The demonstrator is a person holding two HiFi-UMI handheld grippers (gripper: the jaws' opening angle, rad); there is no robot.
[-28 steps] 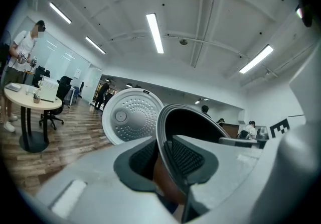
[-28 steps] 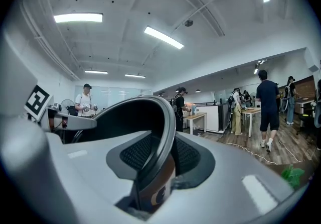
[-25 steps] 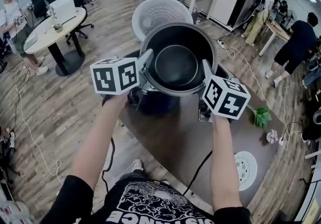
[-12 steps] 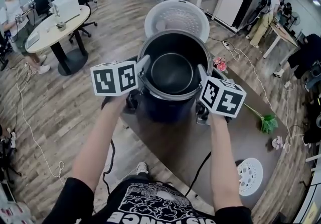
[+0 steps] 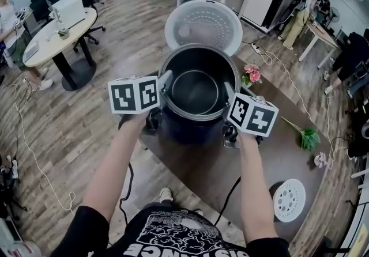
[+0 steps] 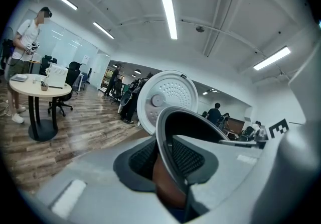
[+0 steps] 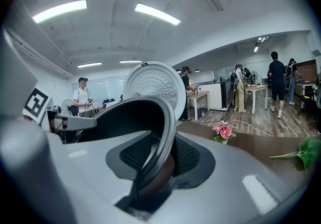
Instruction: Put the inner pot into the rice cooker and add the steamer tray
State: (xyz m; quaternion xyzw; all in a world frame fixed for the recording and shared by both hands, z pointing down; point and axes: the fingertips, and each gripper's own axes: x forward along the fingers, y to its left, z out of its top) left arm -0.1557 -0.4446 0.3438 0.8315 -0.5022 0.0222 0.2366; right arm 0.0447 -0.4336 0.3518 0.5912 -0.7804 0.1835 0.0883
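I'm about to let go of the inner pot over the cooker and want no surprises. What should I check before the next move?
1. Left gripper grip: ok, jaws closed on the rim of the inner pot.
2. Right gripper grip: ok, jaws closed on the opposite rim.
3. Lid out of the way: ok, standing open behind the pot.
4. Pot lined up over the rice cooker: ok in the head view.
5. Pot fully seated: cannot tell, the pot hides the cooker's opening.
6. Steamer tray ready: ok, lying alone on the table, on the right gripper's side.
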